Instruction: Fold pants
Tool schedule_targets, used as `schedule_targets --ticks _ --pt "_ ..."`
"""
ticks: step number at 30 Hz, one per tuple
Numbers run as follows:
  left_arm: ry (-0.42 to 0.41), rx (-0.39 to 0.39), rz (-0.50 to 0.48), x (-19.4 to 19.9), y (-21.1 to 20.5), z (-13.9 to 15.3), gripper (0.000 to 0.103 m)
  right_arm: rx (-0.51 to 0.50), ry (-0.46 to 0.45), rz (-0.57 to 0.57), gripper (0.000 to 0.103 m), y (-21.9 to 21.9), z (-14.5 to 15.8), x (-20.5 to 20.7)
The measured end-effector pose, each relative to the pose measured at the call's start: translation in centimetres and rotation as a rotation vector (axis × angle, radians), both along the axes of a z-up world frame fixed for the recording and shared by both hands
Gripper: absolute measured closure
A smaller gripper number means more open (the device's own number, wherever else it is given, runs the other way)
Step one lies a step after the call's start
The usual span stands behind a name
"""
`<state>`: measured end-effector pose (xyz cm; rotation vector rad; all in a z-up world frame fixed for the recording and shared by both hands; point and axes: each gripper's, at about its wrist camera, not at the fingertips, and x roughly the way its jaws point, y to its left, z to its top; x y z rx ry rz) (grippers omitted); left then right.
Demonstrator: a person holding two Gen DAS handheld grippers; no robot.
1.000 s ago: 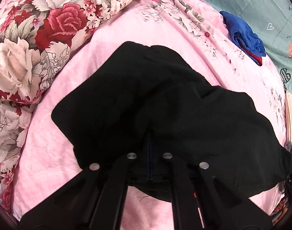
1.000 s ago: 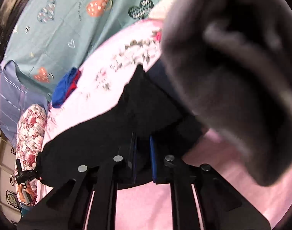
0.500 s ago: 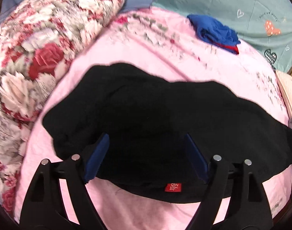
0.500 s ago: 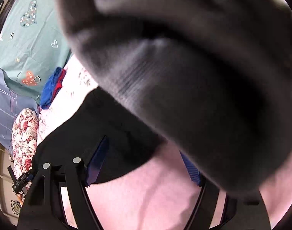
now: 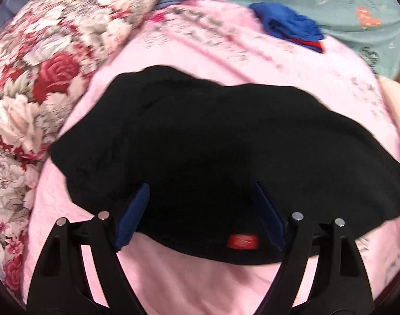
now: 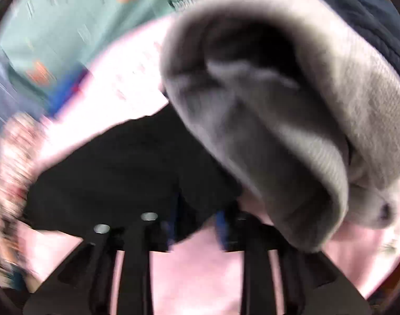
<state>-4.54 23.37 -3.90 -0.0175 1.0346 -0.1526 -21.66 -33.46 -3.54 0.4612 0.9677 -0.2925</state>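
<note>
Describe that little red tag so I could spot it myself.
Start at the pink bedspread and find the black pants lying across it. On their near hem, between the open left tongs, sits the red tag, the only bright patch on that dark cloth.

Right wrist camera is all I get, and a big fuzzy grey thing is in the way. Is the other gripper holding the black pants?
Observer: No. In the left wrist view the left gripper is open, with its blue pads on either side of the near edge of the black pants.
Operator: Do the pants have a label?
Observer: Yes, a small red tag sits at that near edge, between the fingers.
Operator: What's the blurry blue blob far away?
Observer: A crumpled blue cloth with a bit of red, lying on the pink bedspread, apart from the pants.
</note>
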Motion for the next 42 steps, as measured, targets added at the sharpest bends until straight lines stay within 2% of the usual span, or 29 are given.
schedule_targets --ticks 1,3,5,7,8,10,12,14,15,17,18,21,25,27,28,31,34,36,39,42 --pt "-0.008 -0.01 -0.018 -0.3 -0.3 0.3 0.021 -0.052 0.011 -0.01 0.059 0.5 0.6 0.1" --pt "-0.033 -0.05 -0.076 -1.1 -1.5 1.0 0.02 -0.136 -0.031 -0.021 0.056 1.8 2.9 0.2" --pt "-0.036 -0.11 -0.142 -1.6 -2.9 1.3 0.017 -0.179 -0.096 0.04 0.045 4.1 5.7 1.5" --pt "-0.026 -0.116 -0.193 -1.8 -4.3 0.9 0.017 -0.168 -0.175 0.214 0.041 7.5 8.0 4.4" --pt "-0.018 -0.082 -0.214 -2.0 -5.2 0.3 0.017 -0.137 -0.202 0.317 0.035 9.1 8.7 6.1" --pt "0.004 -0.039 -0.232 -2.3 -6.0 -0.8 0.017 -0.08 -0.233 0.536 0.032 12.8 9.5 10.8" --pt "0.032 -0.007 -0.24 -2.6 -6.1 -1.8 0.017 -0.01 -0.26 0.739 0.032 16.3 9.3 15.5" --pt "0.023 0.016 -0.257 -3.2 -5.9 -1.8 0.017 0.033 -0.252 0.942 0.032 20.4 8.4 20.7" --pt "0.024 0.012 -0.259 -3.4 -5.7 -1.6 0.017 0.065 -0.241 1.003 0.032 21.5 8.0 22.0" --pt "0.022 -0.009 -0.253 -3.3 -5.3 -0.8 0.017 0.164 -0.181 1.124 0.032 25.6 6.2 27.4" --pt "0.018 -0.023 -0.246 -3.2 -5.1 -0.5 0.017 0.191 -0.156 1.162 0.032 27.5 5.3 30.1" --pt "-0.001 -0.059 -0.225 -2.2 -4.9 0.4 0.017 0.234 -0.101 1.27 0.032 30.9 2.8 34.7" --pt "-0.026 -0.066 -0.176 -0.7 -4.7 0.1 0.017 0.308 -0.033 1.358 0.032 30.7 0.4 34.6" --pt "-0.008 -0.067 -0.128 0.2 -4.2 -0.7 0.017 0.333 -0.009 1.386 0.032 30.2 -0.6 33.4" --pt "0.002 -0.071 -0.11 0.4 -3.9 -1.0 0.017 0.385 0.031 1.417 0.032 30.8 -1.3 33.8" --pt "0.004 -0.091 -0.095 0.7 -3.3 -1.5 0.016 0.466 0.085 1.524 0.032 31.2 -1.7 31.6" --pt "-0.004 -0.088 -0.091 0.8 -3.3 -1.5 0.016 0.521 0.101 1.563 0.032 31.5 -1.7 31.3" --pt "-0.005 -0.096 -0.082 0.8 -3.2 -1.5 0.016 0.555 0.088 1.553 0.032 32.0 -1.9 31.7" --pt "-0.007 -0.111 -0.072 1.0 -3.0 -1.5 0.016 0.666 0.012 1.472 0.031 32.5 -1.8 32.9" --pt "-0.016 -0.115 -0.06 0.9 -2.7 -1.1 0.016 0.808 -0.163 1.268 0.031 30.7 -0.6 35.1"
